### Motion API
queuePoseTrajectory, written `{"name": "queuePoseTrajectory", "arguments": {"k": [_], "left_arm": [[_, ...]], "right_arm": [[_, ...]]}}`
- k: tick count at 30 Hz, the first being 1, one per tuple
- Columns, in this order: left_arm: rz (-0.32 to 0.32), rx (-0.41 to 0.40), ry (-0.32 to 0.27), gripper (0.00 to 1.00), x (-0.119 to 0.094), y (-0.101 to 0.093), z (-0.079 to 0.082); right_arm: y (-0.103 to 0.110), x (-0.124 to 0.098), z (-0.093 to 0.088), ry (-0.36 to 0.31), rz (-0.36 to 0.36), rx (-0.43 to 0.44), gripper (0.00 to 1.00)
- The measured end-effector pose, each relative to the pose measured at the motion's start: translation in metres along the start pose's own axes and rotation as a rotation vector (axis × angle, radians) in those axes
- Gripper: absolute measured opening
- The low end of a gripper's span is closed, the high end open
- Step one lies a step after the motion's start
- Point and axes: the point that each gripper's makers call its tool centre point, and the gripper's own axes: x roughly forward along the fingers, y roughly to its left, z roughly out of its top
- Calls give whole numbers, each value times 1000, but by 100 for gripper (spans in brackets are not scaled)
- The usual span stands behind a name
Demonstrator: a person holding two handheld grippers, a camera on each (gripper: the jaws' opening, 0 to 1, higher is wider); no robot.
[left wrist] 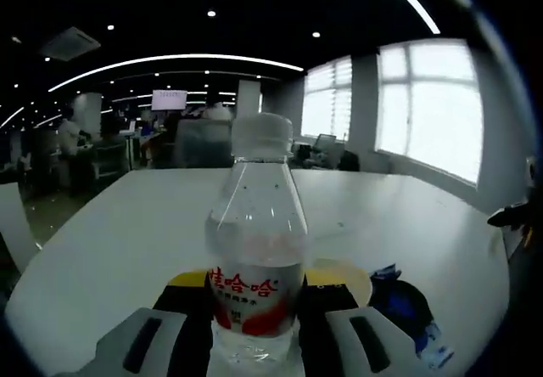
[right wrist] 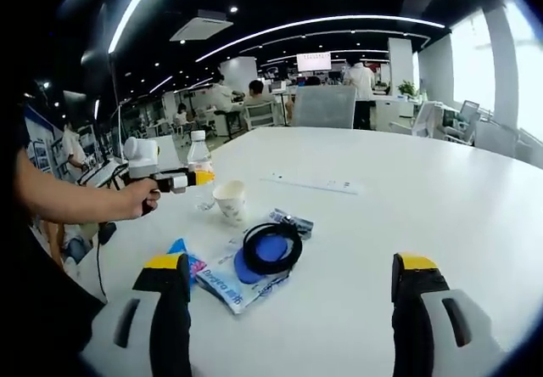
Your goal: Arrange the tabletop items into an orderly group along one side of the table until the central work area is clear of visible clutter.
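A clear water bottle [left wrist: 254, 250] with a white cap and red label stands upright on the white table [left wrist: 127, 224], and my left gripper [left wrist: 259, 288] is shut on its lower body. In the right gripper view a hand [right wrist: 140, 199] holds that left gripper [right wrist: 188, 178] on the bottle [right wrist: 198, 160] at the table's left side. Just right of it stands a paper cup [right wrist: 231, 201]. A black cable coil [right wrist: 271, 248] lies on a blue and white packet [right wrist: 246, 279]. My right gripper [right wrist: 290, 267] hangs open above the near table, nothing between its fingers.
A small blue packet [right wrist: 182, 254] lies near my right gripper's left finger. A thin white strip [right wrist: 314, 183] lies mid-table. Another blue packet [left wrist: 407, 309] lies right of the bottle. Office chairs [right wrist: 322, 105], desks and people are beyond the table's far edge.
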Motion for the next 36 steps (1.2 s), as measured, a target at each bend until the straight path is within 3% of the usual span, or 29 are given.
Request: {"name": "queuePoseTrajectory", "arguments": {"k": [8, 16, 18, 20, 22, 24, 29, 30, 31, 36], "left_arm": [[35, -43, -13, 35, 18, 14, -10], [57, -10, -46, 35, 21, -3, -11], [92, 12, -62, 35, 20, -1, -11], [106, -30, -80, 35, 17, -3, -10], [151, 1, -83, 35, 13, -1, -10], [173, -52, -86, 35, 10, 0, -11], [257, -71, -85, 36, -1, 3, -21], [276, -70, -153, 36, -4, 4, -12], [284, -71, -107, 36, -8, 2, -20], [360, -94, -127, 39, -9, 1, -18]], "right_arm": [[-5, 4, -4, 23, -2, -4, 95], [-10, 8, -6, 25, -11, 8, 95], [-10, 10, -7, 29, -8, 8, 95], [-10, 10, -8, 29, -8, 4, 95], [-9, 10, -8, 30, -4, 5, 95], [-10, 10, -9, 34, -4, -3, 95], [-10, 8, -12, 40, -1, -5, 94], [-10, 8, -13, 41, -1, -7, 94], [-10, 8, -13, 42, 0, -9, 94], [-8, 9, -17, 52, 8, -15, 93]]}}
